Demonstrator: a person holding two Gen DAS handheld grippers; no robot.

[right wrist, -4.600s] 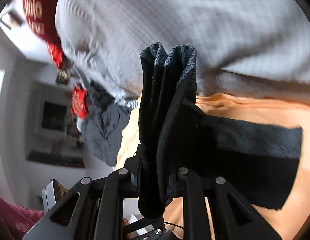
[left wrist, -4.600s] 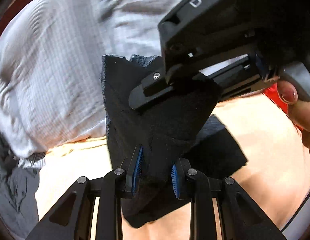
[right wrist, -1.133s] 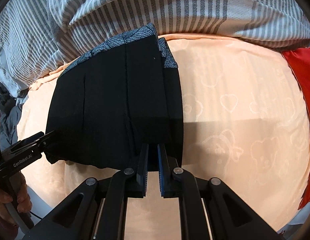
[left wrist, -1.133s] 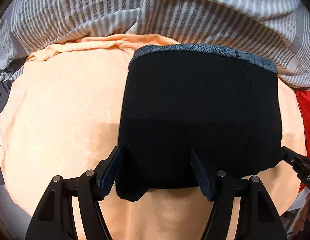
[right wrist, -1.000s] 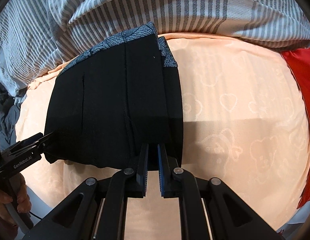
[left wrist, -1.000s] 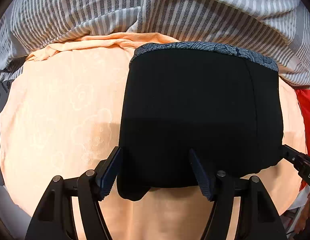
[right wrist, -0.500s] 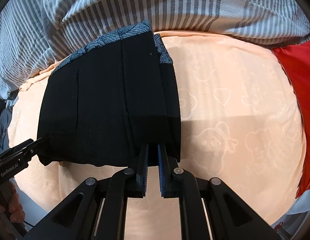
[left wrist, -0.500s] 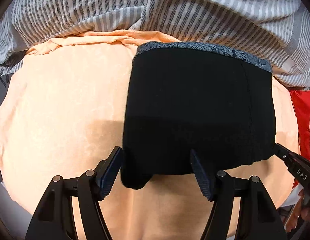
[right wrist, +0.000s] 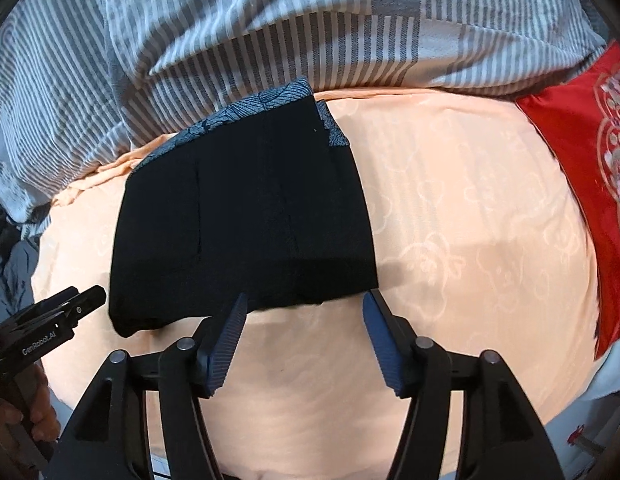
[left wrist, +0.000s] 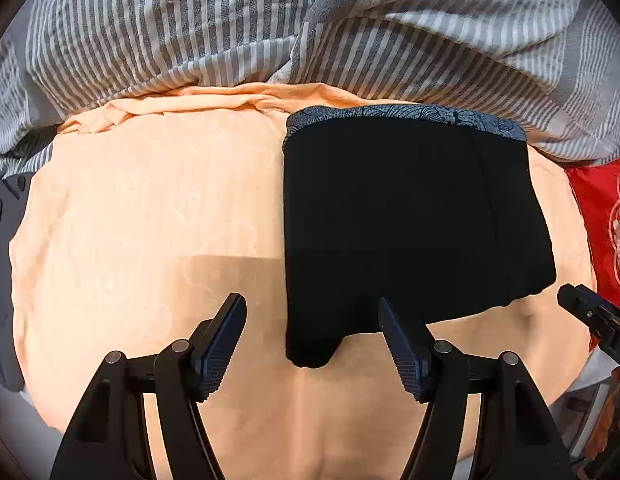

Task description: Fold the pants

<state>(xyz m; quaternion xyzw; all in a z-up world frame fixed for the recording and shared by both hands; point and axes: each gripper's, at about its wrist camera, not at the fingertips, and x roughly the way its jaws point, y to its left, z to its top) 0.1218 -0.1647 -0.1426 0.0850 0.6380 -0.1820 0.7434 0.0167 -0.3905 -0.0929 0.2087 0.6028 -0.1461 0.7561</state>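
Note:
The black pants point(left wrist: 406, 220) lie folded into a flat rectangle on the peach sheet point(left wrist: 149, 220), with the blue-grey patterned waistband along their far edge. My left gripper point(left wrist: 310, 308) hangs open above their near left corner, its pads clear of the cloth. In the right wrist view the pants point(right wrist: 245, 216) lie left of centre. My right gripper point(right wrist: 305, 300) is above their near right edge; its jaws are opening and the pads press on nothing. Each gripper shows at the edge of the other's view: the right gripper point(left wrist: 590, 316) and the left gripper point(right wrist: 57, 316).
A grey-and-white striped duvet point(left wrist: 310, 32) is bunched along the far side, touching the waistband. A red embroidered cushion point(right wrist: 590, 152) lies at the right. A dark grey garment point(left wrist: 1, 260) sits at the left edge. A hand point(right wrist: 41, 412) holds the left gripper.
The right gripper's jaws have parted and let go of the pants' near edge. Both grippers have lifted a little, so the pants look smaller. The left gripper has stayed open.

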